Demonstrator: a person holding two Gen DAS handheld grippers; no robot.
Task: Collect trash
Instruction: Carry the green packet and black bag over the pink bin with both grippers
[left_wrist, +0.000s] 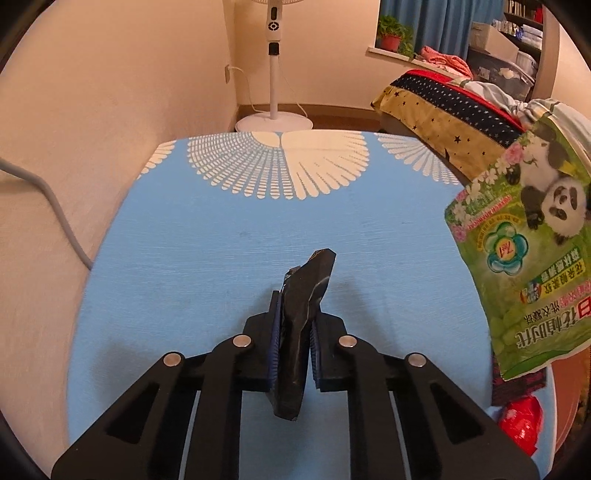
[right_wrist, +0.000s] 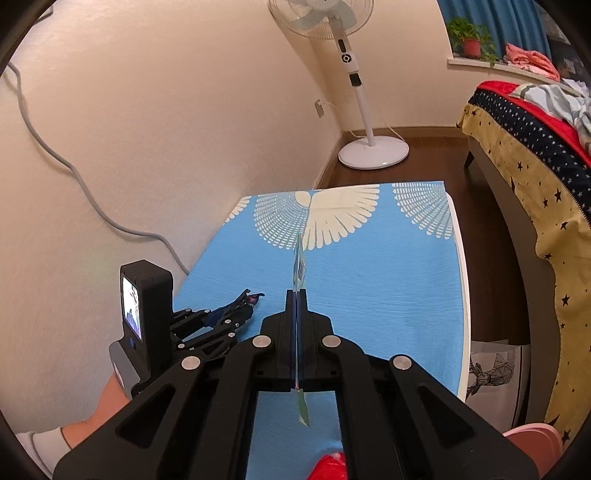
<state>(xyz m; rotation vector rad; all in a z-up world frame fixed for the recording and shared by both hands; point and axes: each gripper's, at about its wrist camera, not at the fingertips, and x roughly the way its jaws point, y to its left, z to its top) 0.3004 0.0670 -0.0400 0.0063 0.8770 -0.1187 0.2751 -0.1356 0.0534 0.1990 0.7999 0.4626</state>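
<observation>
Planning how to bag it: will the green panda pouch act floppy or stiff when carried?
Probably floppy: the green panda pouch hangs flat and edge-thin from the shut right gripper. Likely light, seemingly empty. Its glossy film may slip.

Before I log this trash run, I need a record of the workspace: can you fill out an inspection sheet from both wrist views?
Surface: blue tablecloth with white fan patterns, bare across the middle.
Job's things: crumpled black wrapper in the left claw; flat green panda-print pouch in the right claw. A red plastic bag lies at the near right table edge.
Clutter: nothing seen on the cloth.
Grippers: left shut on the wrapper; right shut on the pouch.
Cables: grey cable running down the wall; white fan cord plugged into the wall socket.
Surroundings: white pedestal fan, bed with star-print cover, potted plant on the sill.
</observation>
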